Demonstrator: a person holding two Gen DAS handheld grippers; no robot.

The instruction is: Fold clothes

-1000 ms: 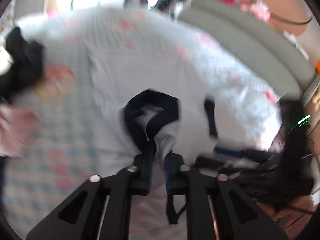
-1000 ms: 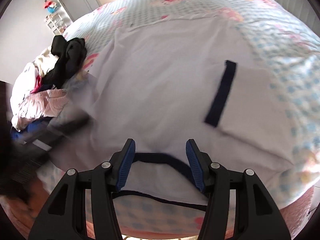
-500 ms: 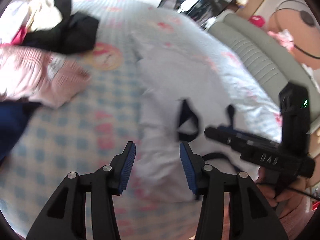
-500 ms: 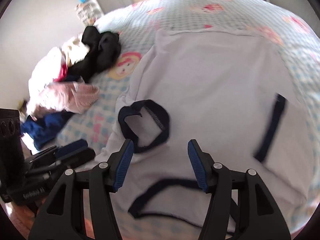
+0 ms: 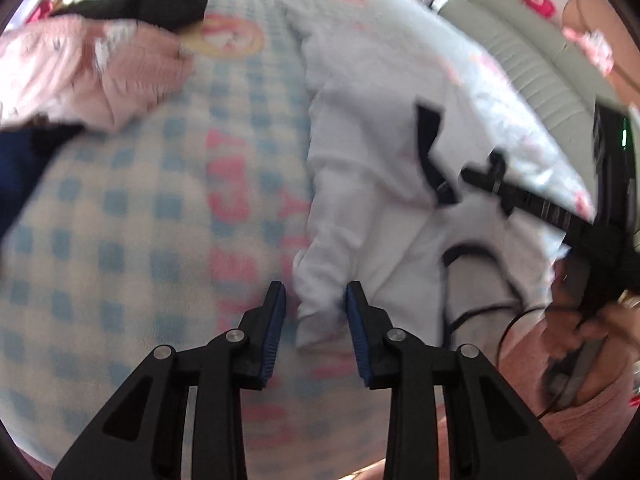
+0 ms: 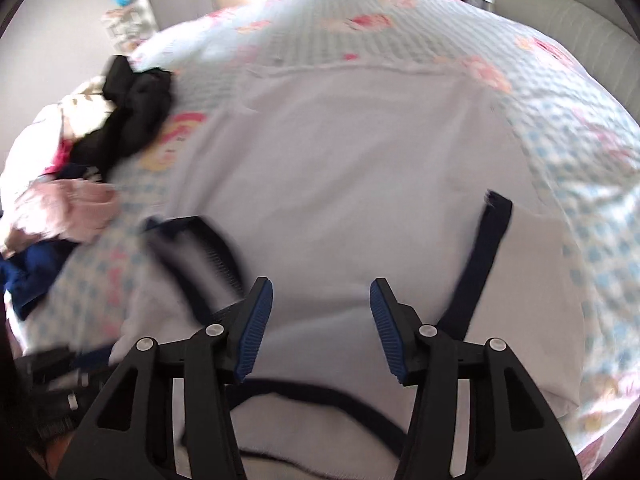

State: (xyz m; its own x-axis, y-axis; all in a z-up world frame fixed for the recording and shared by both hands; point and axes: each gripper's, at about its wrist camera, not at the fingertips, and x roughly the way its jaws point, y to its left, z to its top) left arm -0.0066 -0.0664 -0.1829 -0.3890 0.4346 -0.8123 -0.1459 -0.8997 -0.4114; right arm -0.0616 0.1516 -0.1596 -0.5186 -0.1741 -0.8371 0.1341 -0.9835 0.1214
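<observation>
Released since 1 s ago: the white T-shirt (image 6: 352,184), whose navy collar the left gripper (image 5: 316,312) then pinched, now lies free of both tools on the checked bedspread (image 5: 132,216). L. fingers are parted w/ nothing between the pads, poised over the shirt's near-left bunched edge; 0.5 s ago they were already apart, so the change is let-go plus a swing to the garment's side. Right gripper (image 6: 322,320) likewise spread, hovering above the upper chest, approx. as at 1 s ago, though the view has tilted. Shirt position: spread flat across the bed's middle, neck end toward the person, hem toward the far side. One sleeve, navy cuff (image 6: 480,256), lies out flat at the right; the other sleeve, cuff (image 6: 192,256) blurred, looks turned in over the body. Judged: one side fold laid or being laid; the rest open. Views compared: rt. wrist cam shows the whole garment outline, the navy neckline (image 6: 320,400) and both cuffs; lt. wrist cam shows only the bunched left margin, but adds the other tool from outside, w/ the hand (image 5: 584,320) that holds it, and the grey headboard (image 5: 532,52). Both show the heap of other clothes (image 6: 80,168) well apart at the left.
</observation>
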